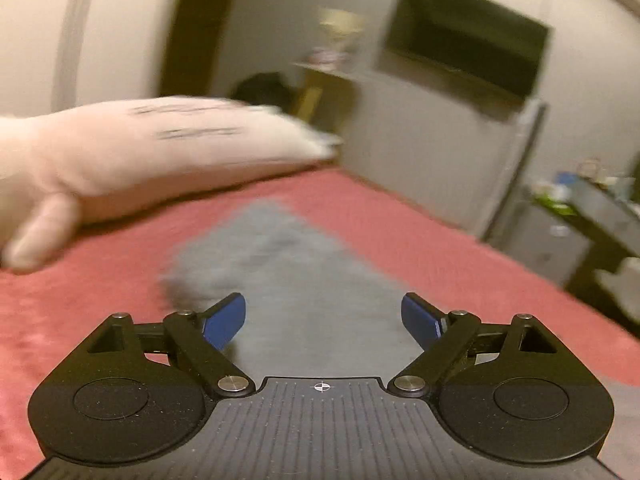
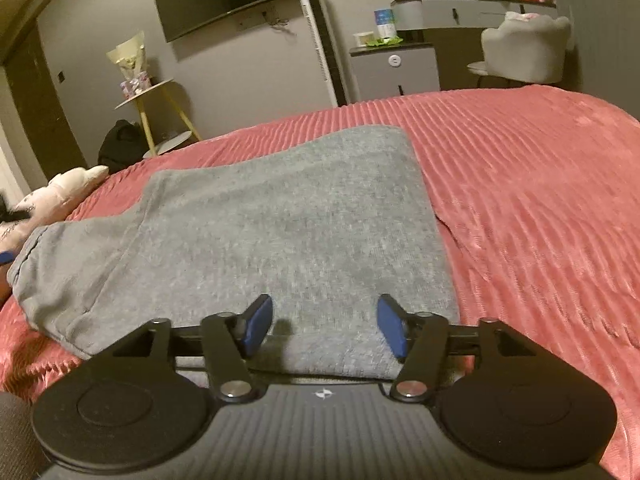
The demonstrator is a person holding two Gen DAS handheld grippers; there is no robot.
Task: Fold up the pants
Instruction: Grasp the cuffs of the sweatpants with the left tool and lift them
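Two sets of tongs, both spread apart and holding nothing right now. The grey knit sweatpants (image 2: pixel 256 236) are lying flat on the bed's ribbed pink blanket (image 2: pixel 520 184), already folded over at least once by the look of it, with the waistband end bunched off to the left in the right wrist view. The right tongs (image 2: pixel 324 326) sit right at the near edge of the fabric, blue pads straddling it, so that hand looks closer to a grab. The left tongs (image 1: pixel 323 322) hover above the cloth, whose long axis runs straight ahead, though that view is blurry. A cream plush pillow (image 1: pixel 160 152) sits off to the left, apart from the pants. I'd guess the next fold goes lengthwise, near edge over far
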